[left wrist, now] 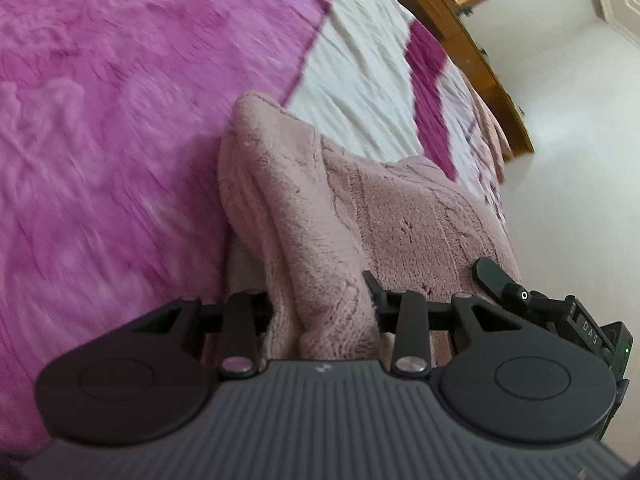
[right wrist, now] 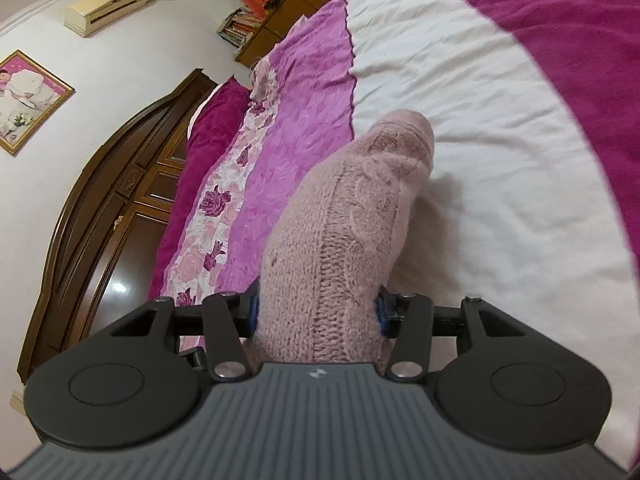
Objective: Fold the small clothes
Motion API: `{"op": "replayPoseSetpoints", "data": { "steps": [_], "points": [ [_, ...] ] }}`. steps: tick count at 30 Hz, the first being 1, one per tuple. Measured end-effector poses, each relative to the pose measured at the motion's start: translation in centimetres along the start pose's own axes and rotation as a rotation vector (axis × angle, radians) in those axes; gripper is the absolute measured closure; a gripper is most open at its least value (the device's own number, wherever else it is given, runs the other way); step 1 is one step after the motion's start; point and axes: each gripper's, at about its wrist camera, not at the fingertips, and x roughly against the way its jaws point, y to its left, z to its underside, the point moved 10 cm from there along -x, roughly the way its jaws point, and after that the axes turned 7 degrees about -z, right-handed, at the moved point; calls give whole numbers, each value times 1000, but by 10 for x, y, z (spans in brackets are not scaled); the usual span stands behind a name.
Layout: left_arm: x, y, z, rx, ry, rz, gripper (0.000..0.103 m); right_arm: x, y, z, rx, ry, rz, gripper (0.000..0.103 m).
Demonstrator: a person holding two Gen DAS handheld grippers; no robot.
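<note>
A small pale pink knitted garment [left wrist: 360,208] is held up over the bed by both grippers. My left gripper [left wrist: 324,308] is shut on one bunched edge of it; the cloth hangs forward and spreads to the right. In the left wrist view the right gripper's black tip [left wrist: 496,276] shows at the garment's right edge. In the right wrist view my right gripper [right wrist: 318,312] is shut on another part of the knitted garment [right wrist: 344,216], which hangs forward in a thick roll above the white sheet. The fingertips are hidden by the cloth.
The bed has a fuzzy magenta blanket [left wrist: 112,128], a white sheet [right wrist: 480,128] and a floral-bordered cover [right wrist: 224,208]. A dark wooden headboard [right wrist: 104,208] stands at left. A wooden bed frame [left wrist: 460,44] edges the bed, with pale floor [left wrist: 568,200] beyond.
</note>
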Motion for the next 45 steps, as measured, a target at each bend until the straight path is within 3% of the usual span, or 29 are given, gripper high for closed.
{"op": "replayPoseSetpoints", "data": {
  "steps": [9, 12, 17, 21, 26, 30, 36, 39, 42, 45],
  "points": [
    [8, -32, 60, -128, 64, -3, 65, 89, -24, 37, -8, -42, 20, 49],
    [5, -31, 77, -162, 81, -39, 65, 101, -37, 51, -16, -42, 41, 49],
    [-2, -21, 94, -249, 64, -164, 65, 102, -72, 81, -70, -8, 96, 49],
    [-1, -18, 97, -290, 37, -202, 60, 98, -94, 89, -47, -1, 149, 47],
    [8, -14, 99, -335, -4, -270, 52, 99, -97, 97, 16, 15, 205, 36],
    [24, -16, 105, -358, -41, -317, 51, 108, -85, 96, 74, 4, 252, 31],
    [47, -18, 119, -400, -98, -422, 41, 135, -64, 106, 133, -13, 294, 23],
    [54, -17, 128, -392, -114, -470, 32, 146, -55, 116, 173, -1, 319, 17],
    [61, -14, 139, -380, -124, -512, 31, 153, -50, 127, 221, 7, 371, 8],
    [63, -14, 151, -363, -118, -509, 31, 157, -49, 137, 277, 28, 431, 3]
  ]
}}
